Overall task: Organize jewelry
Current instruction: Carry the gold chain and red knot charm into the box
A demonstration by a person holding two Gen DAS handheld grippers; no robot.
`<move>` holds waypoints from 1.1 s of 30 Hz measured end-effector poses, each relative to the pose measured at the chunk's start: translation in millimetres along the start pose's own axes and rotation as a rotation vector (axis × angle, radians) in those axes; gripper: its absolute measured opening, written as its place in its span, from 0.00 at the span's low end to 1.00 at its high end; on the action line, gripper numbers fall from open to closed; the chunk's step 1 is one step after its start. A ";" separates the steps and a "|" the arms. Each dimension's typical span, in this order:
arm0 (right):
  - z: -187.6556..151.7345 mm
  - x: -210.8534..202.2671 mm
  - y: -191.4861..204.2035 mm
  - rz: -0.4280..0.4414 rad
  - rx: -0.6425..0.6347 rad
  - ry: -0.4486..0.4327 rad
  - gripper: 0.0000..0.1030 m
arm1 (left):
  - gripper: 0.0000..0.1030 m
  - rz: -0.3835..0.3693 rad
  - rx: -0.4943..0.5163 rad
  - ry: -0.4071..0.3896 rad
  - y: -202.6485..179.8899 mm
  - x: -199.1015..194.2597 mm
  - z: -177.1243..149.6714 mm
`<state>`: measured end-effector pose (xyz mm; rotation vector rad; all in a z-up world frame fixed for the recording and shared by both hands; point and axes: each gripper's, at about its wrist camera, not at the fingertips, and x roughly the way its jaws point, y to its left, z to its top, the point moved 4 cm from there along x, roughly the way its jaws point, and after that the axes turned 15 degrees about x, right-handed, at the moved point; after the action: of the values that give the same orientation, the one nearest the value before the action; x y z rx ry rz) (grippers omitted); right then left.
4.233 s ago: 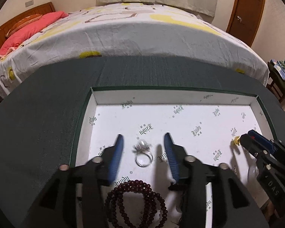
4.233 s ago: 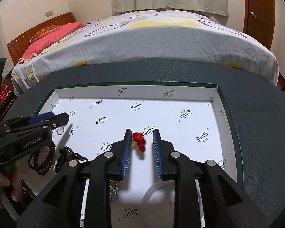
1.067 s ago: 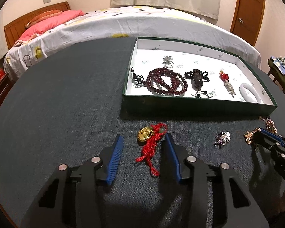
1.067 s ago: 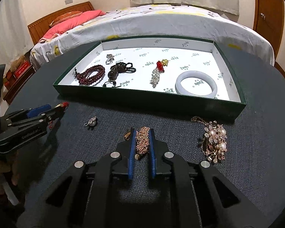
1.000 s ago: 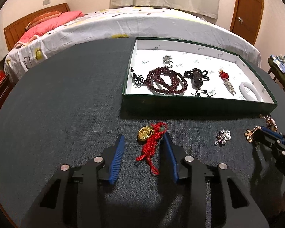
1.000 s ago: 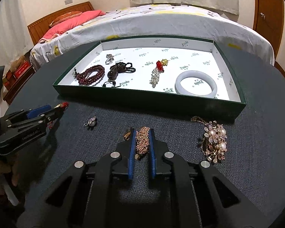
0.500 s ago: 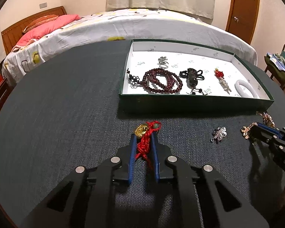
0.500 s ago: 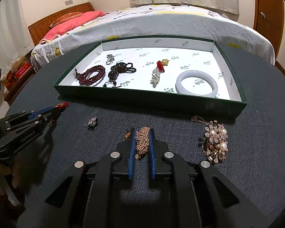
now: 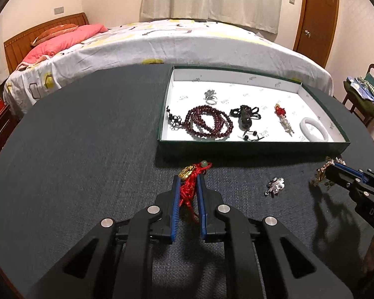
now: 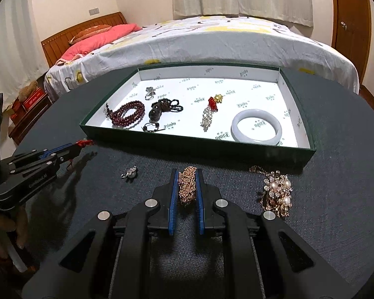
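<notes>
My left gripper (image 9: 188, 180) is shut on a red knotted cord charm (image 9: 187, 191) with a gold pendant (image 9: 186, 171), just above the dark table in front of the green box (image 9: 249, 147). My right gripper (image 10: 187, 174) is shut on a bunched gold chain (image 10: 187, 184), also in front of the box (image 10: 187, 147). Inside the box lie a dark red bead bracelet (image 9: 208, 124), a black cord pendant (image 9: 245, 118), a silver ring (image 9: 210, 96), a red tasselled charm (image 9: 281, 115) and a white bangle (image 10: 256, 125).
A small silver brooch (image 9: 275, 185) lies on the table between the grippers; it also shows in the right wrist view (image 10: 129, 173). A pearl and crystal necklace (image 10: 276, 191) lies to the right of my right gripper. A bed (image 9: 174, 39) stands behind the round table.
Both grippers left the box and came to the table in front of it. My left gripper closed on the red cord charm within the last second and lifted it slightly. My right gripper keeps the gold chain.
</notes>
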<state>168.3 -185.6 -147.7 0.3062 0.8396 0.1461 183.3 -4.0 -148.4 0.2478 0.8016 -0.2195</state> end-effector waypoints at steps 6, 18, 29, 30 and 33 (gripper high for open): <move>9.8 -15.4 4.7 0.016 -0.003 -0.039 0.13 | 0.13 -0.011 -0.004 -0.045 -1.5 -16.2 11.9; 49.6 -42.1 5.3 0.023 -0.002 -0.151 0.13 | 0.13 -0.058 0.020 -0.150 -15.2 -36.5 51.6; 103.0 -35.2 -4.2 0.003 -0.014 -0.252 0.13 | 0.13 -0.085 0.033 -0.218 -25.1 -12.3 109.3; 105.8 -32.6 -4.7 0.000 -0.014 -0.255 0.13 | 0.13 -0.081 0.034 -0.221 -25.6 -7.0 115.1; 116.2 -22.2 -8.5 -0.006 -0.009 -0.259 0.13 | 0.13 -0.081 0.029 -0.218 -24.6 3.1 123.7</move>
<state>240.9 -223.4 -61.8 0.3069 0.5831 0.1022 262.3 -64.8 -71.1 0.2153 0.5931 -0.3287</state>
